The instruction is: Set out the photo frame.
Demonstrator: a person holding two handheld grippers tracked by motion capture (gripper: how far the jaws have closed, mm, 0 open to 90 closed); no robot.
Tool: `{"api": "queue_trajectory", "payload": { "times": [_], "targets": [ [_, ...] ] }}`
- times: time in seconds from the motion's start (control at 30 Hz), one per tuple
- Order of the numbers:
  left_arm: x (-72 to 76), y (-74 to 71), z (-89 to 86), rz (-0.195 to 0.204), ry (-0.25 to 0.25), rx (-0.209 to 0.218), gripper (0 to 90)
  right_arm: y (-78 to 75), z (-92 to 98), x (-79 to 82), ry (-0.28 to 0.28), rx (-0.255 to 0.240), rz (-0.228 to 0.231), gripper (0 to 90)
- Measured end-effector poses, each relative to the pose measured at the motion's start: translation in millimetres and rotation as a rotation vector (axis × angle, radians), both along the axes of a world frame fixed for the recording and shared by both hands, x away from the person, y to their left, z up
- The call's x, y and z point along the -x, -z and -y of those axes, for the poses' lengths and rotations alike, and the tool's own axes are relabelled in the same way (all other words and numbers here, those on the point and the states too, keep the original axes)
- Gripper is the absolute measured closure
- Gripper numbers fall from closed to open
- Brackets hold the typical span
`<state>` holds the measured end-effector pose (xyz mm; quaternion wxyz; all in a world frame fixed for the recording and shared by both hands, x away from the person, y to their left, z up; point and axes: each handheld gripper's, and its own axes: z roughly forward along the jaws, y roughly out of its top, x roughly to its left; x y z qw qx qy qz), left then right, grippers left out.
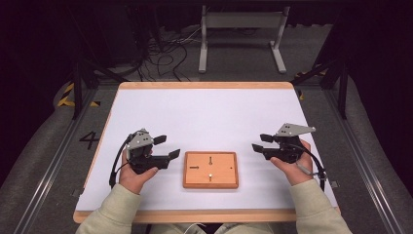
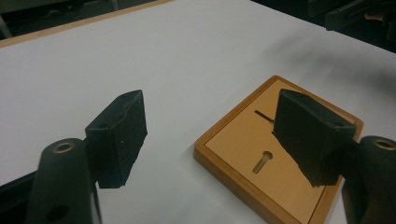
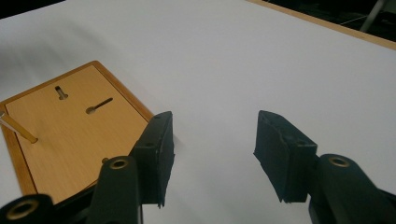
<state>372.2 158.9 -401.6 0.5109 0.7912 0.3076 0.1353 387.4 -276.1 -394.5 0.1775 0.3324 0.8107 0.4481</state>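
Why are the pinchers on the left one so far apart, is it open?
Yes, open. The left gripper holds nothing; in its own view white table shows between its jaws, beside the wooden board.

Board (image 3: 70, 135) cut by frame edge — pegs too small.

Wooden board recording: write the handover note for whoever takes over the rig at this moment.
Left gripper: open, nothing between the jaws, held just left of the wooden board.
Right gripper: open, empty, to the right of the board and apart from it.
Board: flat on the white table, near the person's edge, midway between the grippers. Its face has keyhole-shaped slots; one pin stands tilted in a hole.
Done: cannot be judged beyond that one pin in place.
Left: neither gripper touches the board; any further work on it has not begun.
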Motion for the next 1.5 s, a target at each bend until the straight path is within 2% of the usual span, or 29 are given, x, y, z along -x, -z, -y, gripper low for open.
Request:
{"api": "queue_trajectory", "payload": {
  "times": [0.27, 0.57, 0.67, 0.8, 0.87, 0.93, 1.07, 1.13, 1.4, 1.5],
  "targets": [
    [5.3, -1.6, 24.1, -0.006, 0.102, -0.020, 34.2, 1.6, 7.6, 2.3, 0.022, -0.005, -0.012, 48.5],
    [9.8, -2.2, 39.1, -0.009, 0.159, -0.018, 38.7, 3.5, 7.6, 3.1, 0.024, -0.004, -0.021, 49.0],
    [9.5, 0.3, 46.2, -0.022, 0.192, -0.030, 39.1, 3.8, 9.5, 4.1, 0.030, -0.006, -0.024, 49.0],
    [9.5, 5.0, 53.7, -0.031, 0.233, -0.023, 42.0, 4.1, 12.5, 6.2, 0.039, -0.010, -0.027, 49.0],
    [9.1, 9.1, 58.0, -0.049, 0.272, -0.026, 44.0, 4.3, 13.9, 7.4, 0.042, -0.010, -0.027, 49.0],
    [9.3, 10.8, 59.9, -0.052, 0.282, -0.027, 44.4, 4.6, 14.7, 8.1, 0.044, -0.010, -0.029, 48.9],
    [11.3, 15.8, 66.8, -0.069, 0.351, -0.028, 46.9, 5.0, 16.4, 9.6, 0.048, -0.013, -0.032, 48.7],
    [12.4, 17.3, 69.0, -0.079, 0.364, -0.029, 47.5, 5.0, 16.6, 9.8, 0.050, -0.013, -0.032, 48.6],
    [13.8, 30.3, 84.8, -0.097, 0.419, -0.095, 54.9, 5.5, 15.6, 9.7, 0.045, -0.017, -0.036, 48.5],
    [13.2, 34.5, 89.2, -0.103, 0.436, -0.097, 56.2, 5.6, 15.5, 9.9, 0.046, -0.017, -0.040, 48.4]
  ]
}}
